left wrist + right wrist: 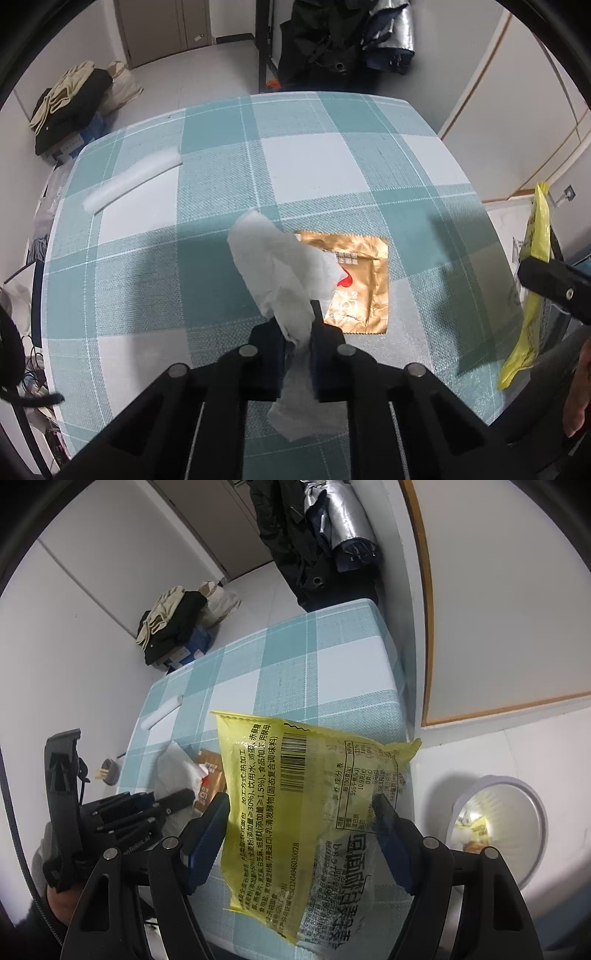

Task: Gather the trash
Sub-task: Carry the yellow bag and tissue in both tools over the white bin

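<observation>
Your left gripper (298, 332) is clamped on a crumpled white tissue (280, 269), its two dark pads pressed close together low in the centre of the left wrist view, with the tissue rising above them and a tail hanging below. Just behind the tissue, a gold foil packet (360, 284) with a red mark lies flat on the teal-and-white checked tablecloth (303, 162). Toward the upper left of that frame a white foam strip (133, 181) lies on the cloth, well apart from the packet.

Your right gripper (303, 808) has its jaws spread wide around a yellow and clear bread wrapper (310, 812) printed with a barcode and black text. The wrapper fills the middle of the right wrist view; its right side overlaps the right finger (384, 812), but you cannot tell from this view how the wrapper is actually held. At the lower right of that frame a white bin (532, 812) stands on the floor beside the table, with scraps visible inside. A pile of folded clothes (173, 624) sits on the floor in the upper left.
</observation>
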A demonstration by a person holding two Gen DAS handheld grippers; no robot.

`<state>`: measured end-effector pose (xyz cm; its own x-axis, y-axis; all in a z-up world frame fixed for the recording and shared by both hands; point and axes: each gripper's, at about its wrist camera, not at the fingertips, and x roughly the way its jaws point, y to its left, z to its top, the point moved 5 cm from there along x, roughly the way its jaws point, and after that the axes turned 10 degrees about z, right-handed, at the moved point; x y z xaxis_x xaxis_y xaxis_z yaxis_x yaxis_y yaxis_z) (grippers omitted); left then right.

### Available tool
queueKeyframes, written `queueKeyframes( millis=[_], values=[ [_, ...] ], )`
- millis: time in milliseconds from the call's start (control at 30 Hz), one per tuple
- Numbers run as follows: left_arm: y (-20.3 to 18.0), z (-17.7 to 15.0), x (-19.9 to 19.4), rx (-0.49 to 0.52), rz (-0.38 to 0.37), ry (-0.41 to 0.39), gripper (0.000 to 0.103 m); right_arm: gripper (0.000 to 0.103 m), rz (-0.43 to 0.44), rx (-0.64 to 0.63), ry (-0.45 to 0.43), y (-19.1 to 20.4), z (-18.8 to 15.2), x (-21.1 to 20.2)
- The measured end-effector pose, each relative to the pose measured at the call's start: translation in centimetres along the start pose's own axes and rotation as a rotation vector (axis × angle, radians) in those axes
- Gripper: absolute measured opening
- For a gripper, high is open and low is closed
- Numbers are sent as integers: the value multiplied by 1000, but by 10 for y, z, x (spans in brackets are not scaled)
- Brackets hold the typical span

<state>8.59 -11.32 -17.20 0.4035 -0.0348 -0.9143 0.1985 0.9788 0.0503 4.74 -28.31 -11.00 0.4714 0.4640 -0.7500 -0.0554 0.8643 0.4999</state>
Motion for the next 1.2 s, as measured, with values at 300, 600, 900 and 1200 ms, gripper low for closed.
queueKeyframes(
  millis=[300,600,900,1200],
  values=[
    [16,11,-10,-81,-69,-28,5,77,15,-13,-10,9,-3,-5],
    [35,27,-36,-167,-176,-98,5,77,6,-20,-63,45,-1,-22],
    [53,25,-50,-213,-241,-146,5,77,14,3,-97,77,5,-21],
    [64,22,-59,-253,-261,-170,5,77,-23,31,-110,69,-3,-39]
  ],
)
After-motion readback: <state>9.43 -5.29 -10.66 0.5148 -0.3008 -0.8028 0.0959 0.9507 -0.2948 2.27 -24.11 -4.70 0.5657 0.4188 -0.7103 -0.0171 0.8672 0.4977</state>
